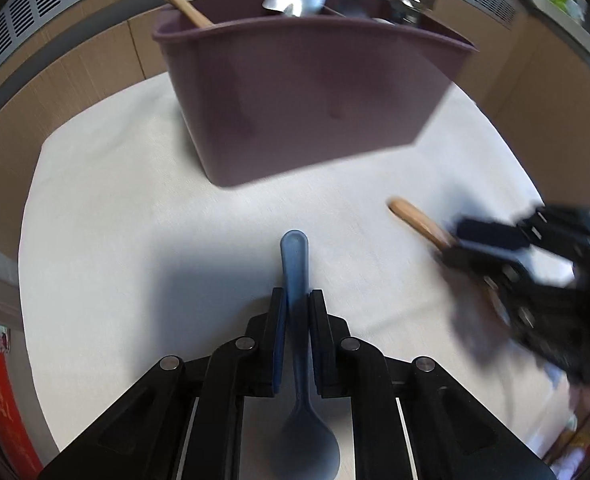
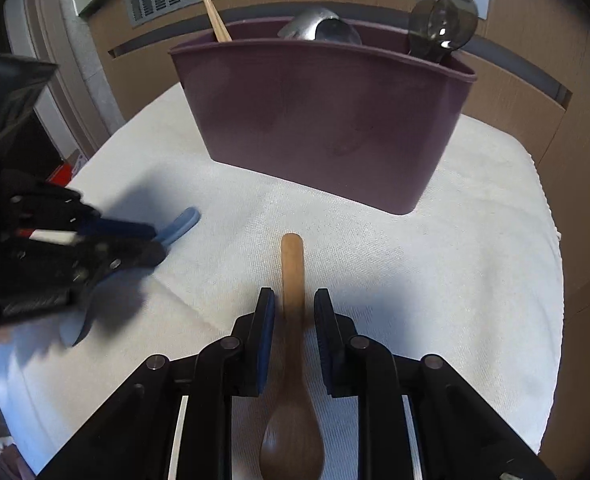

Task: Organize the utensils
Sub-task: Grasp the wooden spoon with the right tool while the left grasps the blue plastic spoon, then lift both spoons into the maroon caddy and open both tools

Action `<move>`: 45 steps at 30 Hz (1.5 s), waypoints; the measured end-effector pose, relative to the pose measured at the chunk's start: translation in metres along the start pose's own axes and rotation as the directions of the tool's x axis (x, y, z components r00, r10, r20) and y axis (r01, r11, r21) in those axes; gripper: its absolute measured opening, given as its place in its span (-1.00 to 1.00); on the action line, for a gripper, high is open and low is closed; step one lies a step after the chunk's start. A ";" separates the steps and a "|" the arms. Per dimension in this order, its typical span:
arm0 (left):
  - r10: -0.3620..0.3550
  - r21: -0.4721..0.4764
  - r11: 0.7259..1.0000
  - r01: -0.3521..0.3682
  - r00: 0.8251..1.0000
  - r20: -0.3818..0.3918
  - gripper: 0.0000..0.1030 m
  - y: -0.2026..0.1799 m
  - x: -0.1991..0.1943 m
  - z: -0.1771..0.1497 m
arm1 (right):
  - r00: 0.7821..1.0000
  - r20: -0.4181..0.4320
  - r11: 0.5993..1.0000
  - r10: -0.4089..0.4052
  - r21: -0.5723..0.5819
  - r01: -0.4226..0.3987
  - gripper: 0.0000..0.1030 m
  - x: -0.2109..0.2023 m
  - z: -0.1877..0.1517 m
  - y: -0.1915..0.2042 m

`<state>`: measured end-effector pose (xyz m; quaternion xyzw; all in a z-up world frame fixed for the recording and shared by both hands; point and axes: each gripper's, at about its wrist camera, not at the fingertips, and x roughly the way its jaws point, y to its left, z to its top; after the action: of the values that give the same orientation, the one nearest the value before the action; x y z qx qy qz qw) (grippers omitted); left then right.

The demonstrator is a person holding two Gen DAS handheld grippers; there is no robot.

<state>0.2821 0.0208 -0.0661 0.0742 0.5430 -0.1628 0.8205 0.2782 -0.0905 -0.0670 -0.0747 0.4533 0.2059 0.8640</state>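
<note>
Blue spoon [image 1: 295, 280] pinched by left hand-held gripper [image 1: 295, 300], wooden spoon [image 2: 292, 280] loose between right hand-held gripper [image 2: 294, 300] pads.

Home kitchen: utensil caddy [image 2: 327, 120], wooden cabinets [image 2: 535, 100].

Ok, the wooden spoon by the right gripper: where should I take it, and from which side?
Grip the wooden spoon mid-handle, coming down from above. It lies flat on the cloth, bowl toward the camera, handle pointing at the purple caddy. The right gripper already straddles that narrow, straight stretch, though its pads show a gap.
</note>
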 end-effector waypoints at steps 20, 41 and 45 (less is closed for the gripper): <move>-0.016 -0.121 0.992 0.029 0.994 0.110 -0.78 -0.017 -0.027 -0.005 | 0.987 0.162 0.998 0.015 0.063 -0.025 -0.81 -0.061 -0.020 0.001; 0.071 -0.058 0.997 -0.041 0.536 0.841 -0.78 -0.046 -0.330 0.057 | 0.738 0.661 0.990 -0.135 0.061 0.126 -0.81 -0.293 0.119 0.000; 0.071 -0.059 0.997 -0.040 0.546 0.835 -0.78 -0.041 -0.320 0.075 | 0.745 0.651 0.990 -0.141 0.071 0.125 -0.81 -0.276 0.133 -0.007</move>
<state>0.2180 0.0197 0.2588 -0.0084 0.0876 -0.1435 0.9857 0.2419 -0.1344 0.2337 -0.0202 0.1184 0.1516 0.9811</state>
